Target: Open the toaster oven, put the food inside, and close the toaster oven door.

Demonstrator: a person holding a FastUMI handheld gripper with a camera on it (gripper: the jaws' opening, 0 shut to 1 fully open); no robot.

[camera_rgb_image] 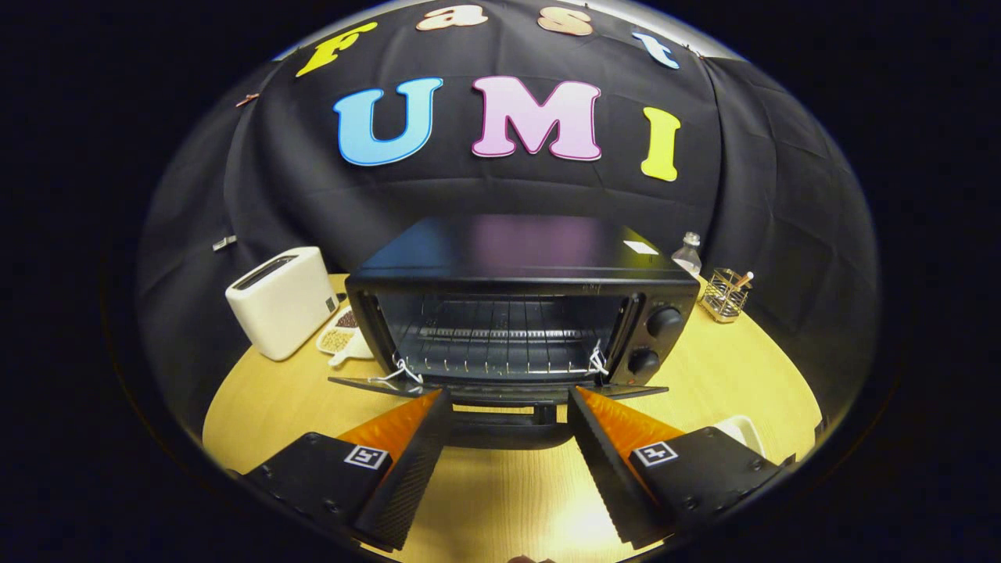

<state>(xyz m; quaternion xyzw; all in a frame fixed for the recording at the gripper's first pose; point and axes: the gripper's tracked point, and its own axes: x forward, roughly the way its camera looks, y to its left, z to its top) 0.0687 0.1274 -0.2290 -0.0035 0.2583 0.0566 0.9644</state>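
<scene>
1. Looking forward along the gripper (pixel 508 407) in the gripper view, its two fingers (pixel 410 461) are spread wide with nothing between them but bare tabletop and the near edge of the oven door.
2. Both fingertips reach up to the dropped door (pixel 500 389) of the toaster oven (pixel 520 313); whether they touch it I cannot tell.
3. That door lies swung down, roughly flat, and its handle (pixel 504 418) sits between the two fingers, just ahead of them.
4. The toaster oven, black, stands toward the back middle of the round wooden table (pixel 704 375), with its cavity open to the camera.
5. Inside the cavity a wire rack (pixel 500 340) spans the width, and no food is seen on it.
6. Two round knobs (pixel 663 322) sit one above the other on the oven's right-hand panel.
7. A white pop-up toaster (pixel 281 301) stands at the table's back left edge, near the oven but apart from it.
8. Between that toaster and the oven lies a small white dish (pixel 340 338) with compartments holding grains or beans.
9. Near the back right edge stands a wire holder (pixel 726 295) with something stuck in it, and a small clear bottle (pixel 687 254) is just beside the oven's top right corner.
10. A white object (pixel 741 432), mostly hidden behind the right finger, rests at the table's near right edge; what it is cannot be made out.
</scene>
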